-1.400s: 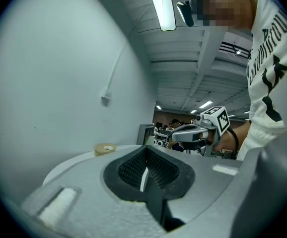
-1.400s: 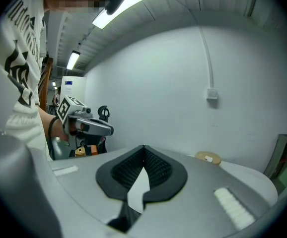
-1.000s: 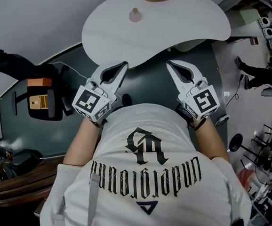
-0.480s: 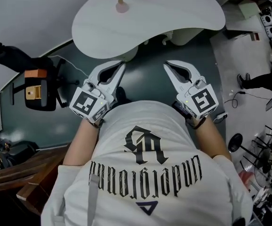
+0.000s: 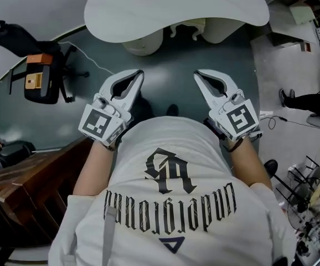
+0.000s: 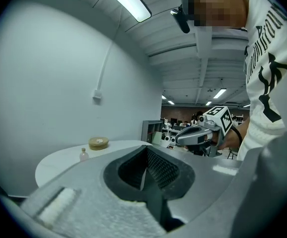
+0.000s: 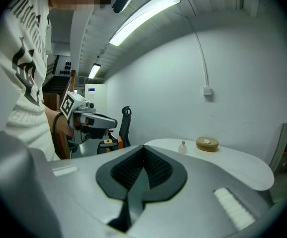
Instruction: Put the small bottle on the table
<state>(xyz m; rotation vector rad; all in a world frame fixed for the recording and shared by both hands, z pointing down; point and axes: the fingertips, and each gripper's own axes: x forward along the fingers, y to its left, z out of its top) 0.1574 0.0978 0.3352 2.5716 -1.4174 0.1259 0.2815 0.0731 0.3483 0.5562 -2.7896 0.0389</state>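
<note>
Head view: left hand-held gripper [image 5: 138, 73] and right hand-held gripper [image 5: 197, 73] side by side, short of white curved table [image 5: 215, 15].
Jaws: both closed, empty.
Small pale bottle [image 7: 183, 147]: upright on table, near tan round dish [image 7: 207, 143].

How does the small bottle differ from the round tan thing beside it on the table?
The bottle is narrow and stands upright, with a small cap. The disc is low and much wider. The bottle is pale and faintly pink, while the disc is tan with a white patch on top. Both rest on the white table, close together but not touching.
</note>
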